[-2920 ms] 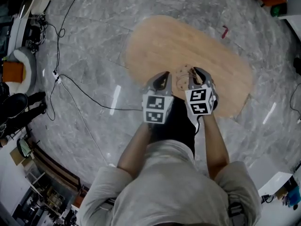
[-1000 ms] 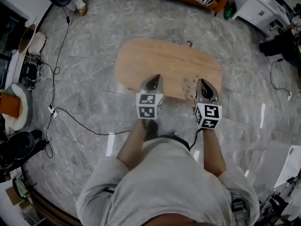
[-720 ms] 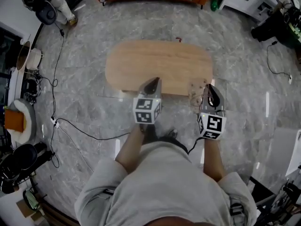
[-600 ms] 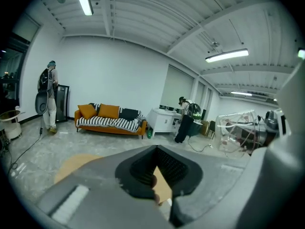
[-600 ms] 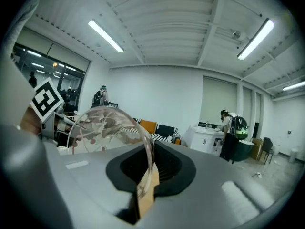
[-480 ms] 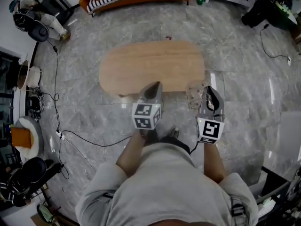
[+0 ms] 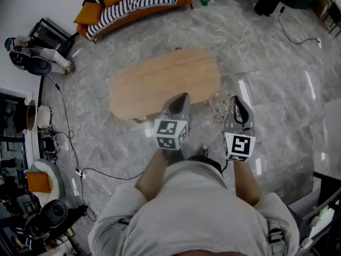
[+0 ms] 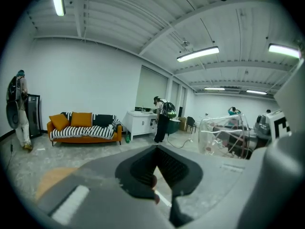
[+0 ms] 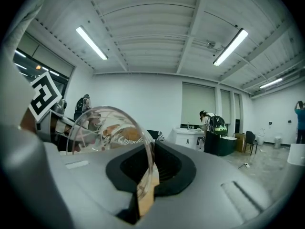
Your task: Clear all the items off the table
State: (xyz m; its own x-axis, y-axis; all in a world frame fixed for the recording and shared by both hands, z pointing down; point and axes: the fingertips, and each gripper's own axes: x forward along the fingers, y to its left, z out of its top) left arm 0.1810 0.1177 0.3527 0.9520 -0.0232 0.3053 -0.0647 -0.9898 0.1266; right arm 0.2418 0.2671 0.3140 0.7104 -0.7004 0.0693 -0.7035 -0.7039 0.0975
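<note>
A bare oval wooden table (image 7: 160,81) stood on a grey marble floor (image 7: 277,105) in a white-walled room lit by ceiling strip lights (image 8: 198,54). An orange sofa (image 7: 133,1) with a striped cover sat against the far wall. A black cable (image 7: 69,127) trailed across the floor, and a small red object (image 7: 177,49) lay just past the table's far edge. A person with a backpack (image 8: 163,119) stood at a white cabinet (image 8: 140,123) in the background.

The person stood at the table's near side with both forearms held forward and the grippers level, side by side. The left gripper (image 7: 183,97) reached over the table's near edge, its jaws pressed together at the tips with nothing between them. The right gripper (image 7: 236,100) hung over the floor off the table's near right corner. Its jaws were clamped on the wall of a clear cup (image 7: 219,106), which was tipped on its side so that its round rim faced the left gripper.

Almost three seconds earlier both grippers had been over the tabletop, at the cup on the wood. By this moment the cup was clear of the table, in the air beside it, and the person had stepped back, so that more of the room and the sofa came into the head view.
</note>
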